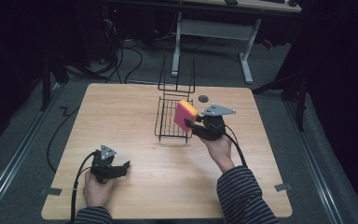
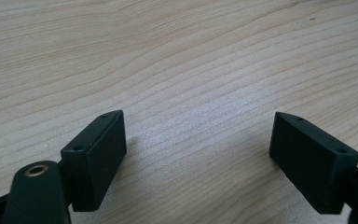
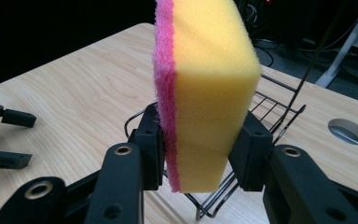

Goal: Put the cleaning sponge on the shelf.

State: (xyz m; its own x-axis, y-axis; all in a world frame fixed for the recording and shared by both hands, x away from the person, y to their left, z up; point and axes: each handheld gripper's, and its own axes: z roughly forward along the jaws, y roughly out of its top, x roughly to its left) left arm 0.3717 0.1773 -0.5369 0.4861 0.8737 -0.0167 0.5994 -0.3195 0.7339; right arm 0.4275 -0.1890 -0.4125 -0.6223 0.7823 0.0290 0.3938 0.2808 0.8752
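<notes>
A yellow sponge (image 1: 186, 115) (image 3: 209, 88) with a pink scouring side stands upright between the jaws of my right gripper (image 1: 191, 125) (image 3: 199, 147), which is shut on it. I hold it just above the right edge of a black wire rack (image 1: 170, 119) (image 3: 279, 105) in the middle of the table. My left gripper (image 1: 121, 168) (image 2: 198, 154) rests low over the wood near the table's front left. Its jaws stand wide apart with nothing between them. It also appears at the left edge of the right gripper view (image 3: 7, 137).
The wooden table (image 1: 121, 121) has a round cable hole (image 1: 203, 98) (image 3: 348, 131) behind the rack. Beyond the far edge are a white desk frame (image 1: 214, 32) and cables on the floor (image 1: 126, 60).
</notes>
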